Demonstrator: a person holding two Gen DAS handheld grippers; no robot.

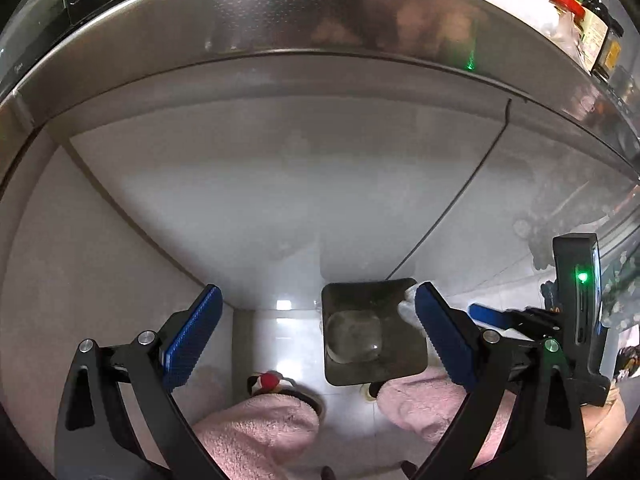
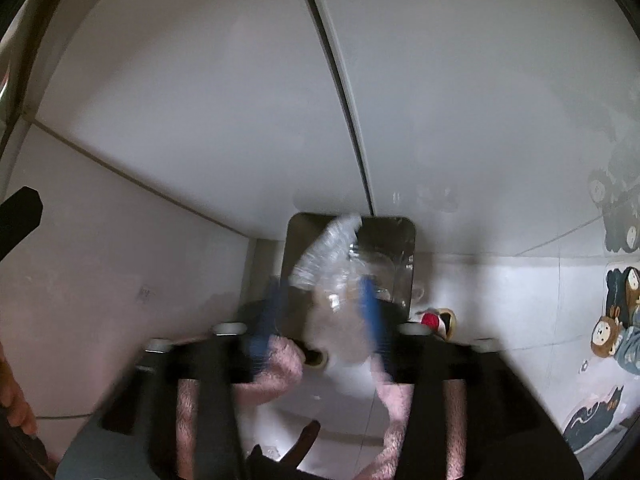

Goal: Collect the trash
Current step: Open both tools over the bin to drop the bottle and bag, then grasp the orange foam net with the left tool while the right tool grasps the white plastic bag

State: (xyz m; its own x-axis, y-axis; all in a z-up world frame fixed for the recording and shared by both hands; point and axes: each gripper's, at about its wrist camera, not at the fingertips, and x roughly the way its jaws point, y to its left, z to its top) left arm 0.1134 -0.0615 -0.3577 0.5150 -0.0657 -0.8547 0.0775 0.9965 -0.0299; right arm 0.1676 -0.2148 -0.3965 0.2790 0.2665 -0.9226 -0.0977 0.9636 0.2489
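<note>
A dark square trash bin (image 1: pixel 404 368) stands on the white floor against the cabinet base, and something clear and rounded lies inside it. My left gripper (image 1: pixel 318 300) hangs above it, open, with nothing between its blue pads. In the right wrist view my right gripper (image 2: pixel 320 284) is blurred, directly over the bin (image 2: pixel 402 236). A crumpled clear plastic piece (image 2: pixel 324 252) is between its blue fingers (image 2: pixel 370 308); the jaws stand apart and a gap shows at the left pad. The right gripper's body (image 1: pixel 576 300) also shows at the right in the left wrist view.
White cabinet doors (image 2: pixel 240 120) rise behind the bin under a steel counter edge (image 1: pixel 280 20). Bottles (image 1: pixel 600 36) stand on the counter at right. A person's pink fleece legs (image 1: pixel 260 428) and a red-trimmed slipper (image 2: pixel 436 320) are beside the bin. A cartoon floor mat (image 2: pixel 616 328) lies at right.
</note>
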